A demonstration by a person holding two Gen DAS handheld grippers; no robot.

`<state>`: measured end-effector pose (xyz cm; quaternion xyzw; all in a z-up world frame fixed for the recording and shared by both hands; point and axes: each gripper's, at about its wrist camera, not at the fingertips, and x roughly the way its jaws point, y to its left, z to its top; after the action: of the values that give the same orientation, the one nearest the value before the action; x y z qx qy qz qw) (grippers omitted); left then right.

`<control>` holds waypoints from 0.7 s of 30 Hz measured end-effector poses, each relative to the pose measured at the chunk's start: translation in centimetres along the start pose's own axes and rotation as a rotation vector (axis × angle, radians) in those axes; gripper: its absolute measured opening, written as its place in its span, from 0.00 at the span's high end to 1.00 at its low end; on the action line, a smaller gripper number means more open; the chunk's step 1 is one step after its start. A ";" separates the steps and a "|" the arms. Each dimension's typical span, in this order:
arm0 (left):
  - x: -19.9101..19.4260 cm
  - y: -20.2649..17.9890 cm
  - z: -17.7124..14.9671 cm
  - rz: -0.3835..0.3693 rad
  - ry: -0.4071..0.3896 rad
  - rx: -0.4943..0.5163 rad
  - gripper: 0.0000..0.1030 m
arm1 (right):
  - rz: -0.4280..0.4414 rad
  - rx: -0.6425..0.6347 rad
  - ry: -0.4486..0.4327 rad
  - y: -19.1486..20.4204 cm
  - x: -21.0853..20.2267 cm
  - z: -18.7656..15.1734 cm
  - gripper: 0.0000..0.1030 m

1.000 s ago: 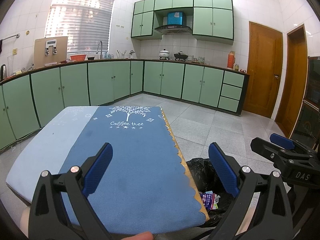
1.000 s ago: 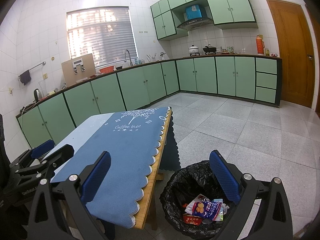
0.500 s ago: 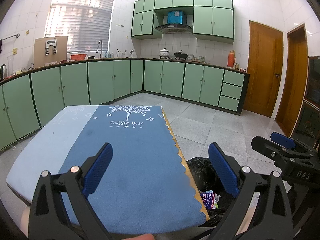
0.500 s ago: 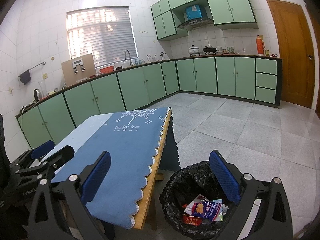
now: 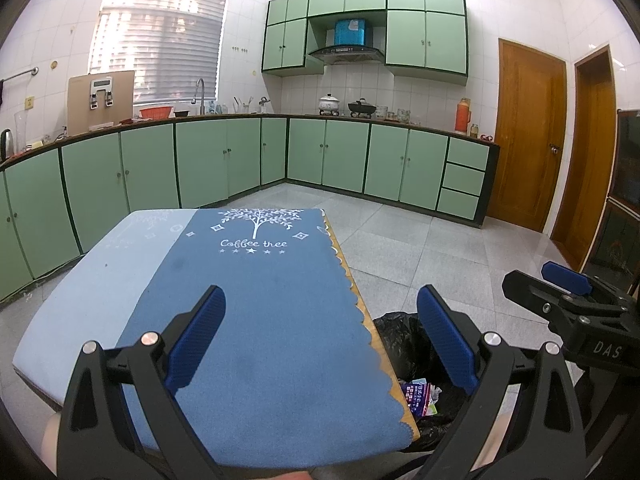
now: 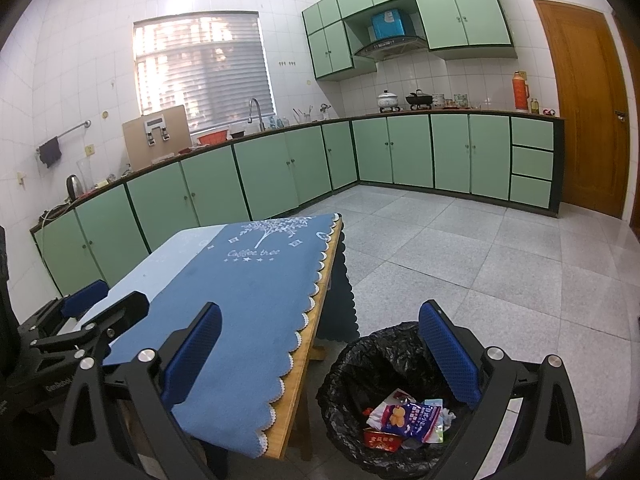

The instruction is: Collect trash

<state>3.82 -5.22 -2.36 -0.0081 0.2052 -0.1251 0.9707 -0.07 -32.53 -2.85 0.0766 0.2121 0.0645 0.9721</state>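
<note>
Both jaws spread wide and empty: left hand-held gripper (image 5: 320,336) hangs over the blue-clothed bench (image 5: 256,300), right hand-held gripper (image 6: 320,356) over the black-lined bin (image 6: 360,364) beside it, snack wrappers (image 6: 408,420) lying inside.

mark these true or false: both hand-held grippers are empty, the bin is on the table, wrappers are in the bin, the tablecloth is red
1. Both hand-held grippers, left and right, are open and hold nothing. True.
2. The bin with the black trash bag stands on the table. False: it stands on the floor beside the table.
3. Snack wrappers lie inside the bag. True.
4. The tablecloth is red. False: it is blue, printed with a white tree.
</note>
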 end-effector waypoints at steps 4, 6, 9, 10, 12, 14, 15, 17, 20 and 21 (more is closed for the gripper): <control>0.0 -0.1 -0.1 0.001 0.004 0.001 0.09 | 0.000 0.000 0.001 -0.1 0.1 0.0 0.06; -0.1 0.0 -0.2 0.001 0.003 0.000 0.09 | -0.001 0.000 0.003 -0.2 0.1 0.0 0.06; 0.0 -0.1 -0.1 0.001 0.005 0.000 0.09 | -0.002 0.001 0.005 -0.3 0.1 -0.1 0.06; 0.0 -0.1 -0.1 0.002 0.005 0.000 0.09 | -0.003 0.001 0.005 -0.3 0.2 -0.1 0.06; 0.0 -0.2 0.0 0.002 0.007 0.001 0.09 | -0.004 0.002 0.007 -0.3 0.2 -0.1 0.06; -0.1 -0.3 0.1 0.001 0.010 0.001 0.09 | -0.005 0.003 0.007 -0.4 0.2 -0.2 0.06; 0.0 -0.4 0.1 0.001 0.011 0.001 0.09 | -0.005 0.003 0.007 -0.4 0.3 -0.2 0.06; -0.1 -0.4 0.0 0.004 0.014 0.003 0.09 | -0.005 0.004 0.007 -0.5 0.3 -0.2 0.06; -0.1 -0.5 0.1 0.007 0.015 0.001 0.09 | -0.005 0.002 0.007 -0.5 0.3 -0.2 0.06; -0.1 -0.6 0.2 0.009 0.016 0.001 0.09 | -0.005 0.003 0.007 -0.5 0.3 -0.2 0.06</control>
<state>3.66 -5.77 -2.10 -0.0059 0.2128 -0.1210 0.9696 0.15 -32.94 -3.18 0.0771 0.2160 0.0622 0.9714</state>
